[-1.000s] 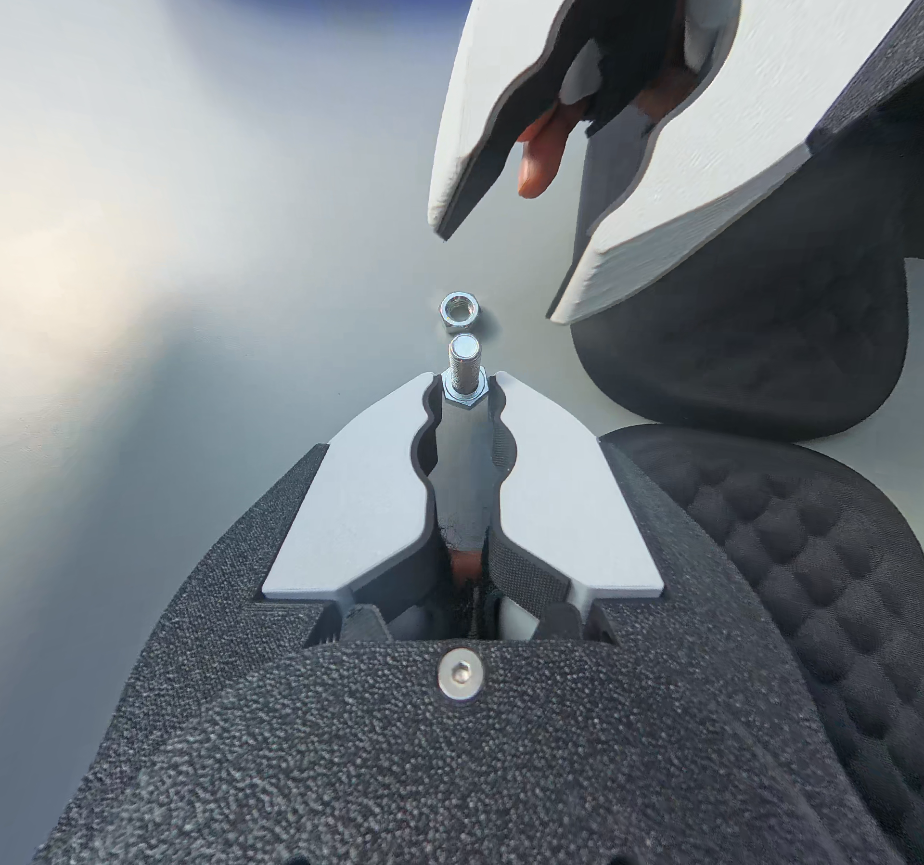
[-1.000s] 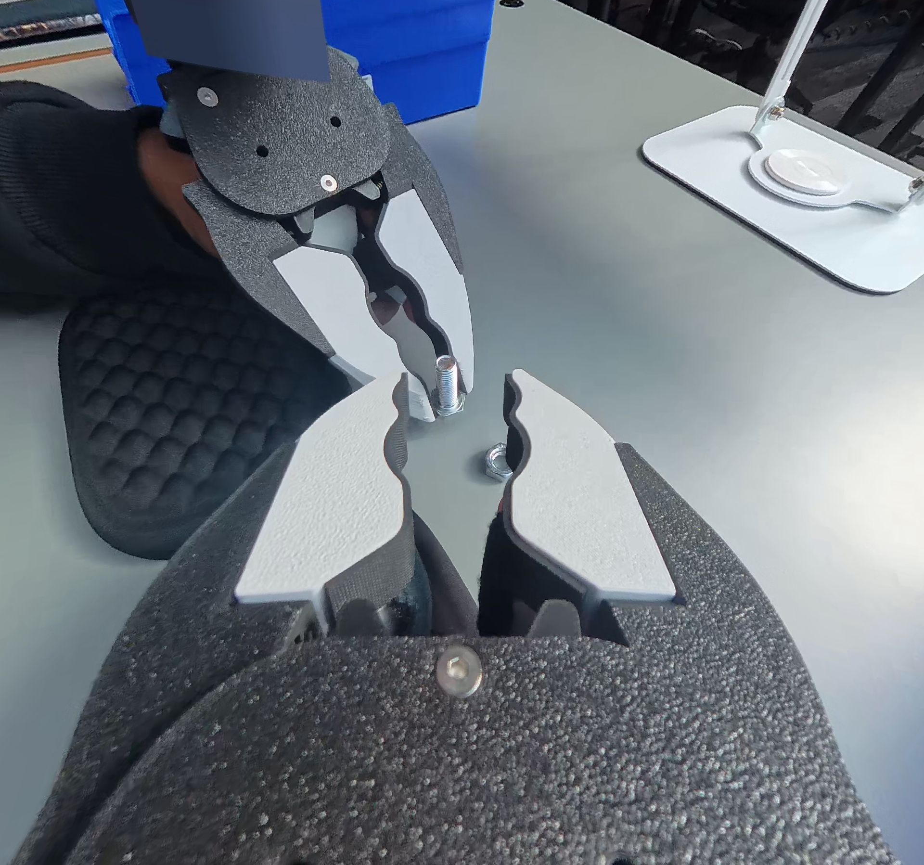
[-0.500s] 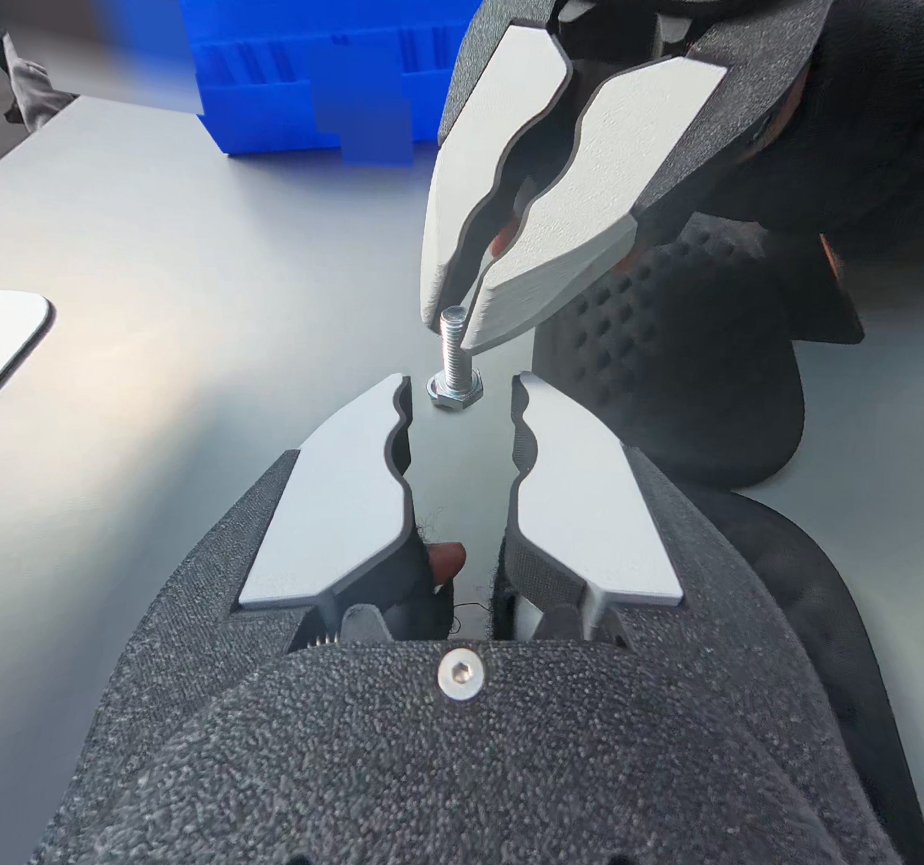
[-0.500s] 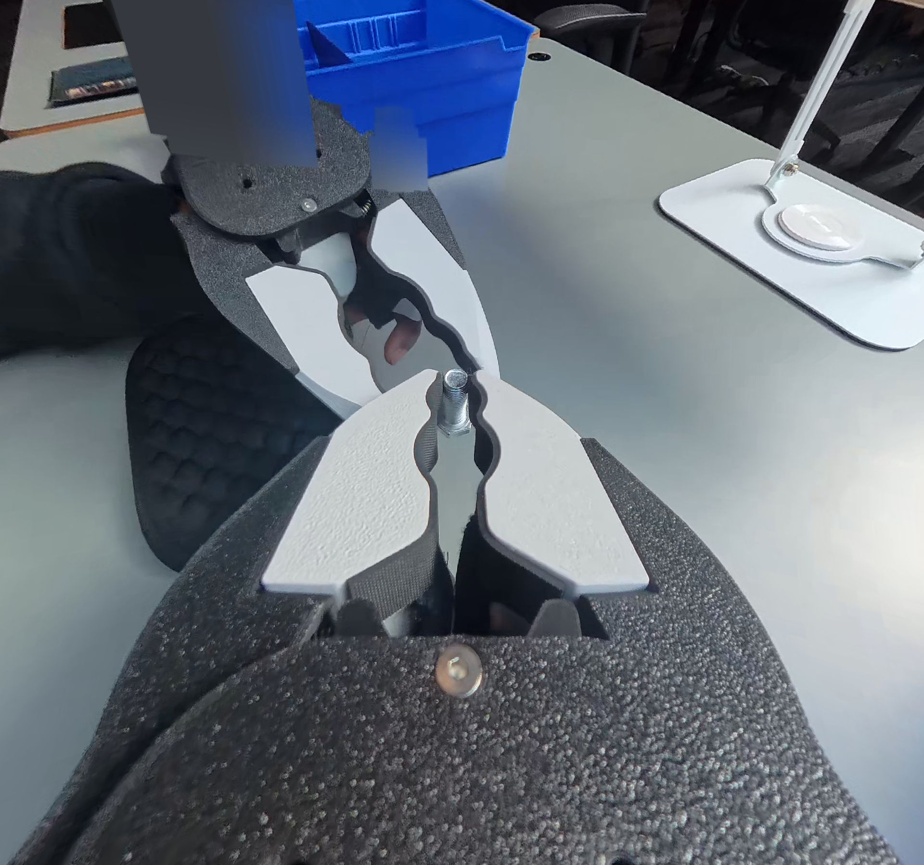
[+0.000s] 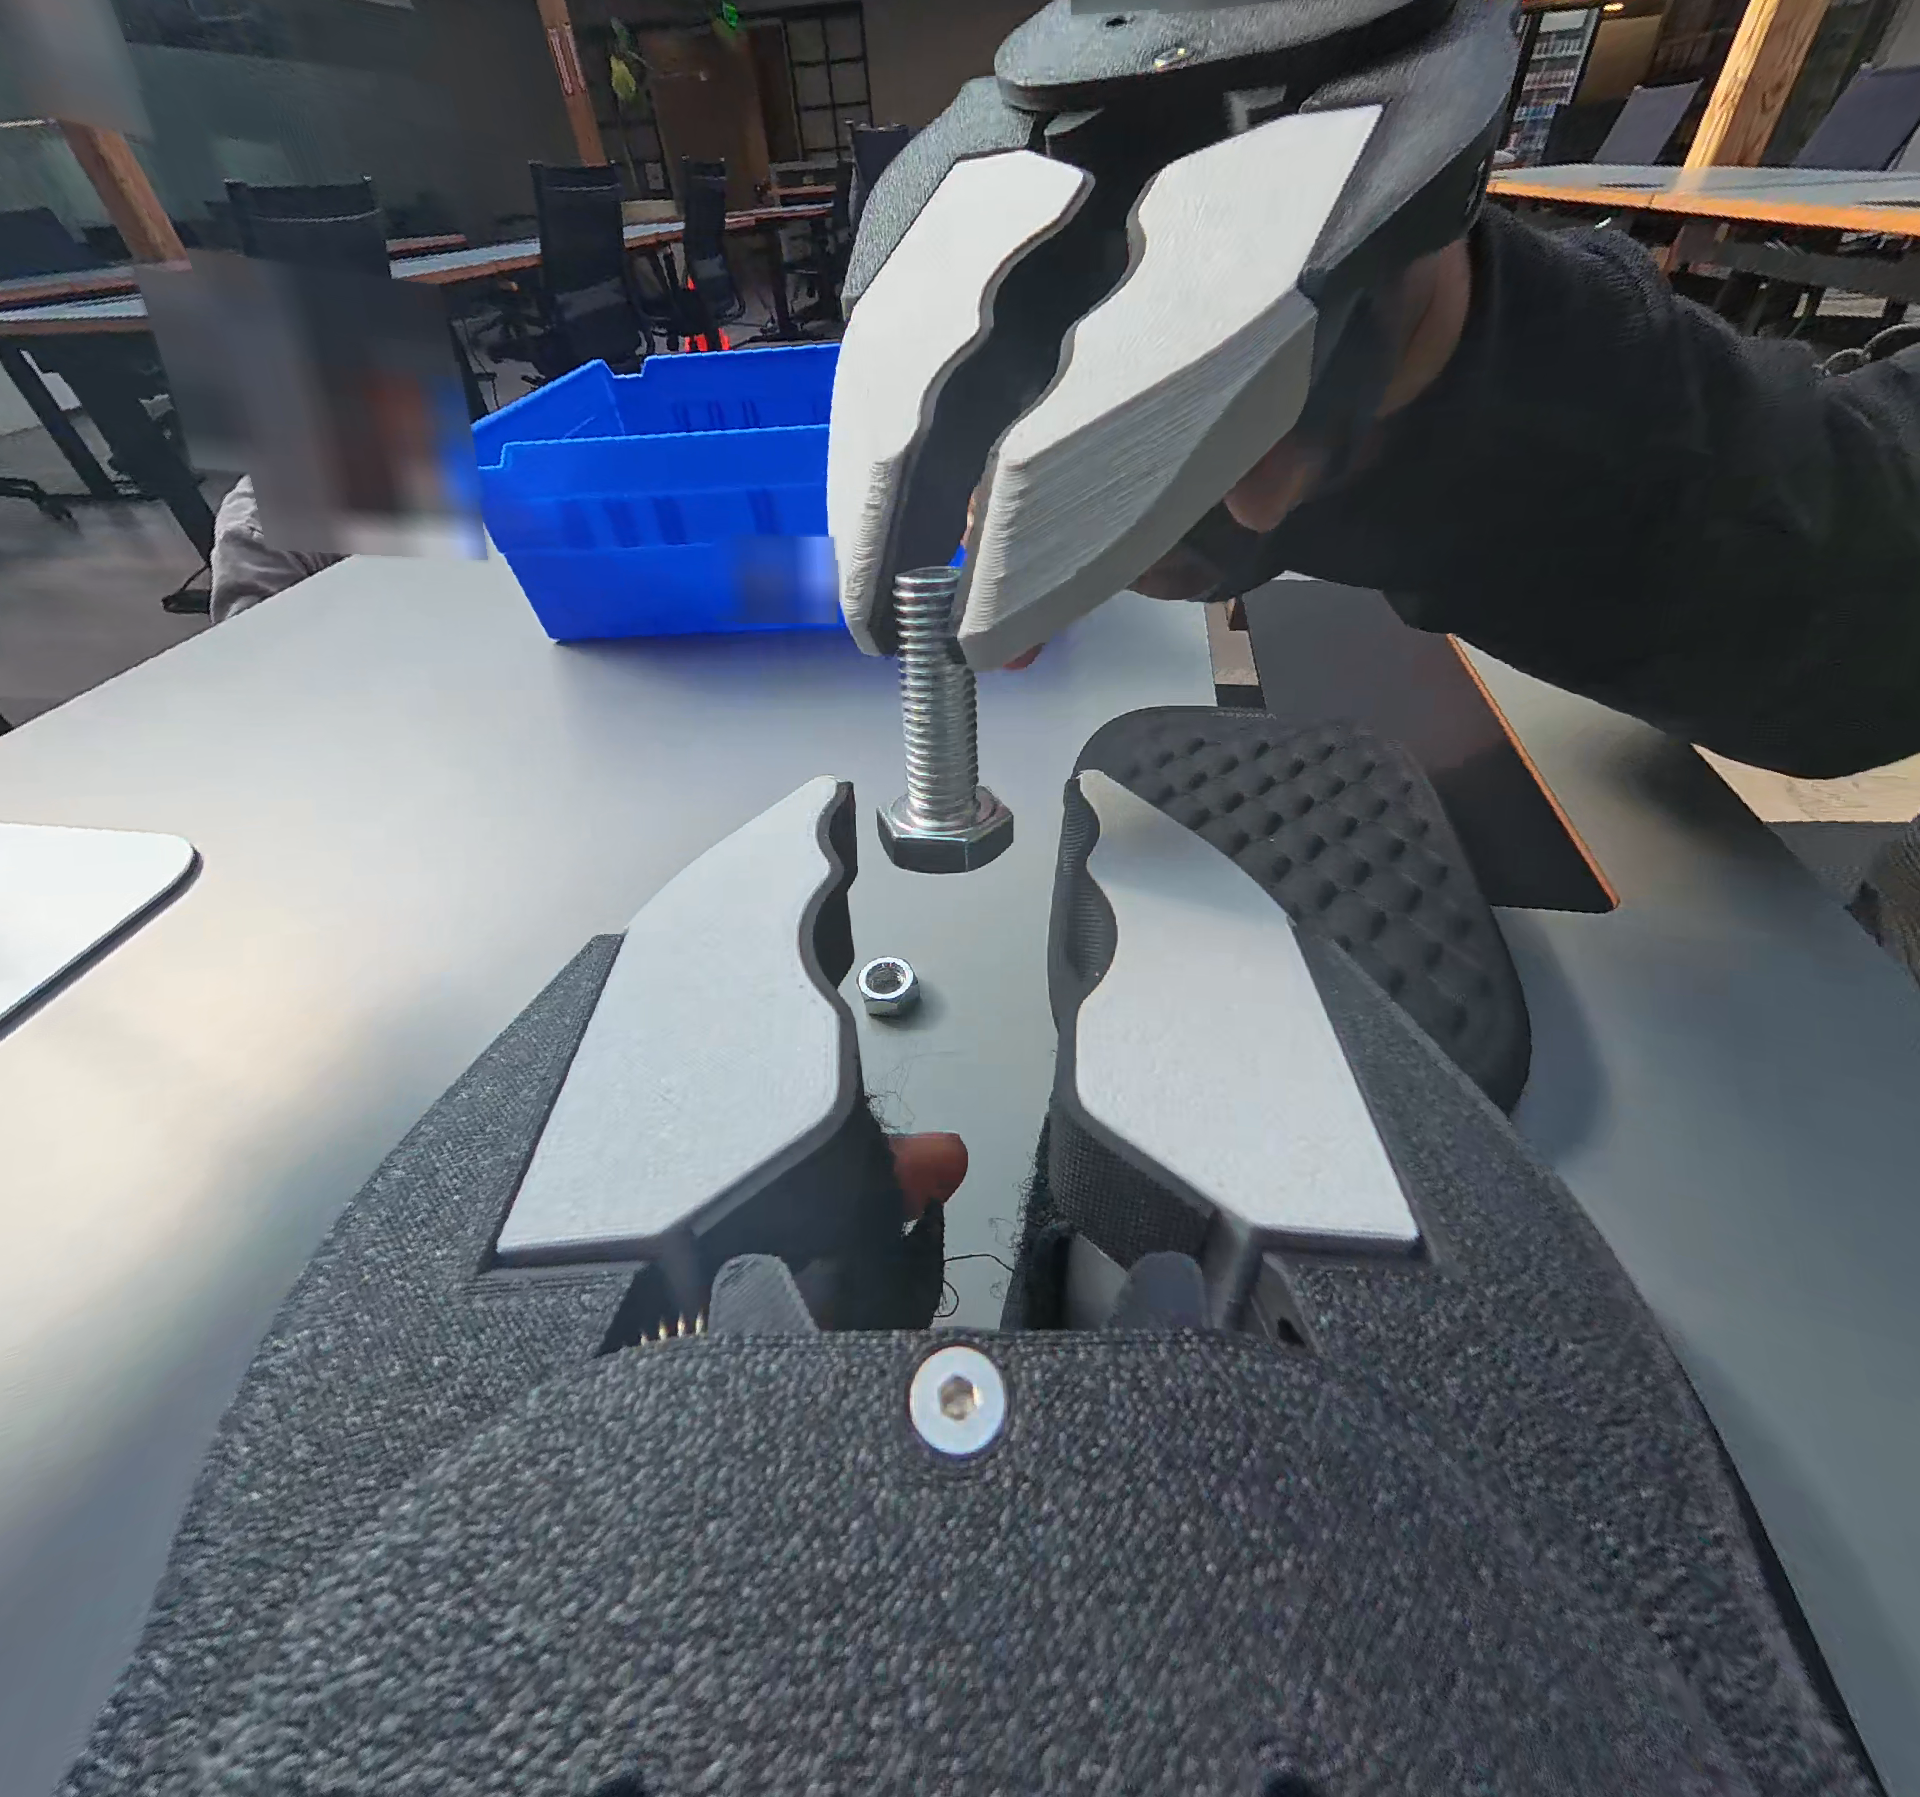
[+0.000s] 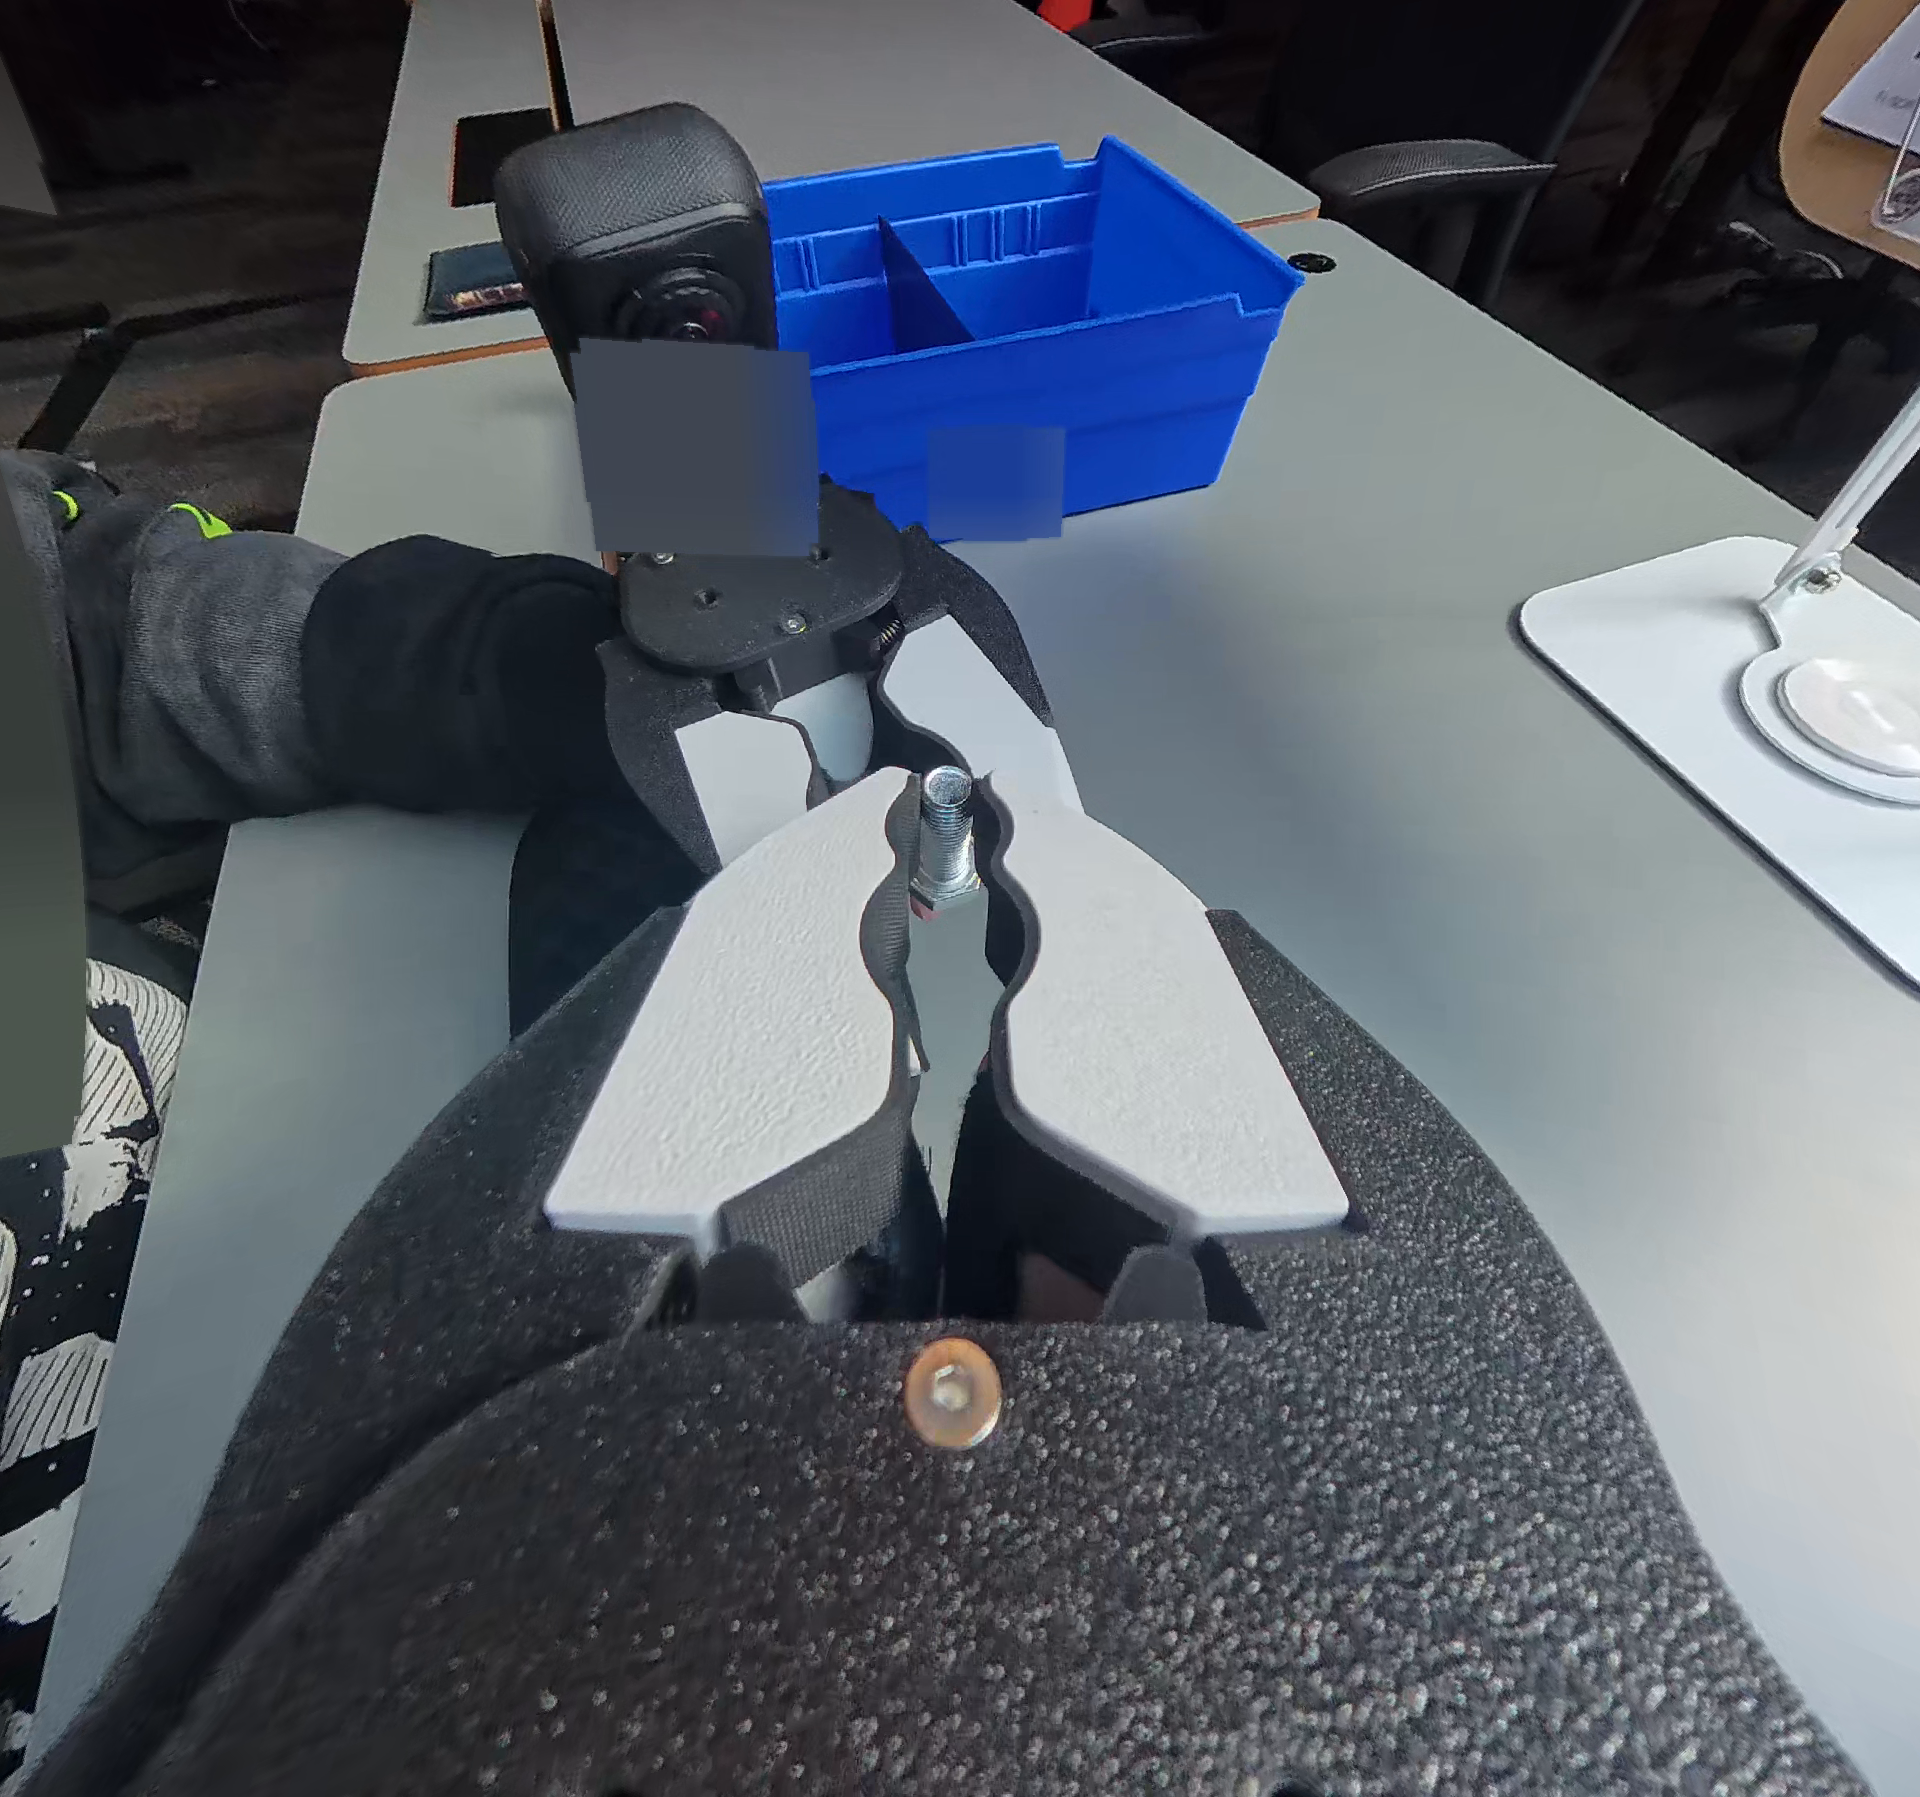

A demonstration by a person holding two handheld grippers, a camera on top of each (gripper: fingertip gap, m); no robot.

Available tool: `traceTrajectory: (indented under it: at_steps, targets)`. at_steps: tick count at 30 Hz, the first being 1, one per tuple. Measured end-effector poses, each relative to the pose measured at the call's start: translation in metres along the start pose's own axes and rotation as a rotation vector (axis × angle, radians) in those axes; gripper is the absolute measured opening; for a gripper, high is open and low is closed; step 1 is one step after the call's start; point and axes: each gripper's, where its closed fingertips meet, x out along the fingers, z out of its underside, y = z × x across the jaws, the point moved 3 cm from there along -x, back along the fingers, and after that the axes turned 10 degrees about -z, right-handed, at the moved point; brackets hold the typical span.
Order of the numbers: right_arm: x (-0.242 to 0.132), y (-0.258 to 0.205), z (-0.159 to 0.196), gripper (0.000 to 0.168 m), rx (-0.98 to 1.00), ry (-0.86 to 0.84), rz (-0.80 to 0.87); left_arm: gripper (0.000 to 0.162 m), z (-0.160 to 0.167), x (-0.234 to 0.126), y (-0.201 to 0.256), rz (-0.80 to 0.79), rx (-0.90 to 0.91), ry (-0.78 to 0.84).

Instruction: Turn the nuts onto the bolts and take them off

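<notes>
Threaded steel bolt point(image 5: 938, 708) clamped by right tool point(image 5: 920, 641); hex nut point(image 5: 889, 985) beneath spread left tool point(image 5: 956, 817)

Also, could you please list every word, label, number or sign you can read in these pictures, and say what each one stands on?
No text here can be read.
White sheet, far right of the right wrist view: faint print, too small.
Black wrist rest: tiny mark at its far edge, too small.
Sign on the wooden post: blurred.
Bolt and blue bin: no markings visible.
</notes>
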Motion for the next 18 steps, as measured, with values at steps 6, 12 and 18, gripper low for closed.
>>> traceTrajectory:
  at_steps: [6,12,18]
  targets:
    - [0.0024,0.0035,0.0013,0.009,0.018,-0.024,0.029,0.031,0.0012,-0.0023,-0.0020,-0.016,0.004,-0.003]
    - [0.0046,0.0048,0.0030,0.008,0.029,-0.033,0.036,0.025,0.0041,-0.0018,-0.0045,-0.033,0.006,-0.021]
    - [0.0058,0.0040,0.0040,0.008,0.032,-0.040,0.037,0.016,0.0053,-0.0014,-0.0063,-0.055,0.017,-0.029]
